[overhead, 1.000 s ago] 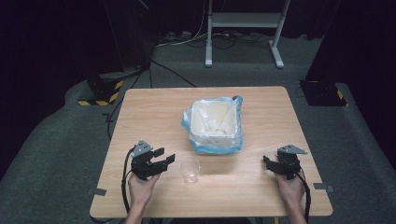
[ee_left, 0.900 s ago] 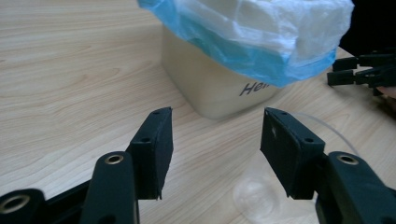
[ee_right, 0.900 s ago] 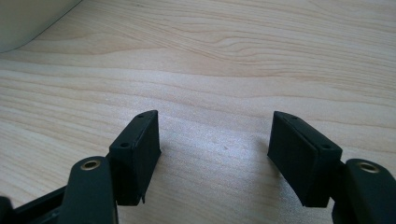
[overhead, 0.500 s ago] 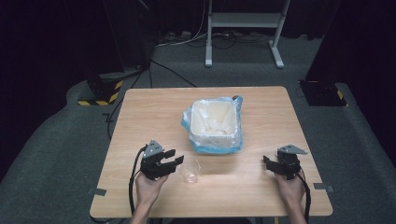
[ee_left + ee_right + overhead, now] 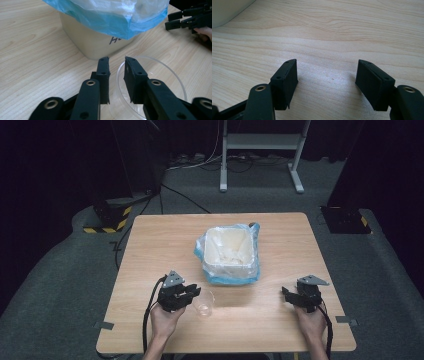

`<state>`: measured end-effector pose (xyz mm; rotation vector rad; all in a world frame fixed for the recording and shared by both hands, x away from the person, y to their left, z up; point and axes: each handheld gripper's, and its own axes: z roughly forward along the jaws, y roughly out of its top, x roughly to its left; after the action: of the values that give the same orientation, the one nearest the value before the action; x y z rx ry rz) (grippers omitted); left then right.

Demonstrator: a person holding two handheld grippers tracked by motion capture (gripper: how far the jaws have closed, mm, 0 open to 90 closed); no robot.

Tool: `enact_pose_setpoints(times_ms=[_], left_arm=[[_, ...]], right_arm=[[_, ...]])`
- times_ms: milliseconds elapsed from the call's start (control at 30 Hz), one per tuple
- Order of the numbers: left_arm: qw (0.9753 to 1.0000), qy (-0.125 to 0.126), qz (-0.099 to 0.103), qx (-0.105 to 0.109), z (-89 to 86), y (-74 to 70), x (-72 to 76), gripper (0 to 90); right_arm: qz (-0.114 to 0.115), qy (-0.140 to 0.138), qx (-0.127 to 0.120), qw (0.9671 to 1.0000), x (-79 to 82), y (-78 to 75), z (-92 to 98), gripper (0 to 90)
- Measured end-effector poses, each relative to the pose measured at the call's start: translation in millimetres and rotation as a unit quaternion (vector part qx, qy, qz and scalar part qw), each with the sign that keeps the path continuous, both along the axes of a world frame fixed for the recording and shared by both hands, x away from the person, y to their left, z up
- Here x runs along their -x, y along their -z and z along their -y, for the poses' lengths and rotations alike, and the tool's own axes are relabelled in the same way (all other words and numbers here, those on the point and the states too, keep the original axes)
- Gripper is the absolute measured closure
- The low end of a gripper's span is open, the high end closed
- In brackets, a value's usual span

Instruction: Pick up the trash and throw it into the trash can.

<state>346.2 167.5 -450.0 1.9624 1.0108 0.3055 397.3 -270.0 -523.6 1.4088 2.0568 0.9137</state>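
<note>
Table (image 5: 150, 245), light wood, square. Floor (image 5: 60, 285), grey carpet. Metal stand (image 5: 260, 150), beyond table's far edge. Black-yellow striped block (image 5: 107, 217), floor, far left. Loose cables (image 5: 200, 162).

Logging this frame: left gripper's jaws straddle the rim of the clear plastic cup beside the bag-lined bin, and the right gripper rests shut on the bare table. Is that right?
Not quite. The right gripper is open: the right gripper view shows its jaws set wide apart over bare table. The rest holds: in the left gripper view, the left gripper has one jaw inside and one outside the rim of the clear plastic cup, beside the bag-lined bin.
</note>
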Motion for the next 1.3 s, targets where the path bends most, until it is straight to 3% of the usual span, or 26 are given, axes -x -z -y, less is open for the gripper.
enact_pose_setpoints(times_ms=[133, 433, 867, 1100, 1300], left_arm=[[1.0, 0.005, 0.004, 0.002, 2.2, 0.5, 0.4, 85.3], [0.9996, 0.024, 0.012, -0.009, 6.8, -1.9, 1.3, 86.8], [0.9994, 0.022, 0.026, -0.003, 4.1, -18.9, -4.1, 86.9], [0.9994, 0.026, 0.019, 0.011, -0.8, -27.7, -8.3, 86.9], [0.9991, 0.028, 0.026, 0.017, -5.8, -45.1, -13.9, 86.9]], right_arm=[[0.0, 0.0, 0.0, 1.0, 0.0, 0.0, 0.0, 33.6], [0.0, 0.0, -0.001, 1.0, 0.0, 0.1, 0.0, 33.6], [0.0, 0.0, 0.0, 1.0, 0.0, 0.0, -0.1, 33.6], [0.0, 0.0, 0.0, 1.0, 0.0, 0.0, 0.0, 33.6], [0.0, 0.0, 0.0, 1.0, 0.0, 0.0, 0.0, 33.6]])
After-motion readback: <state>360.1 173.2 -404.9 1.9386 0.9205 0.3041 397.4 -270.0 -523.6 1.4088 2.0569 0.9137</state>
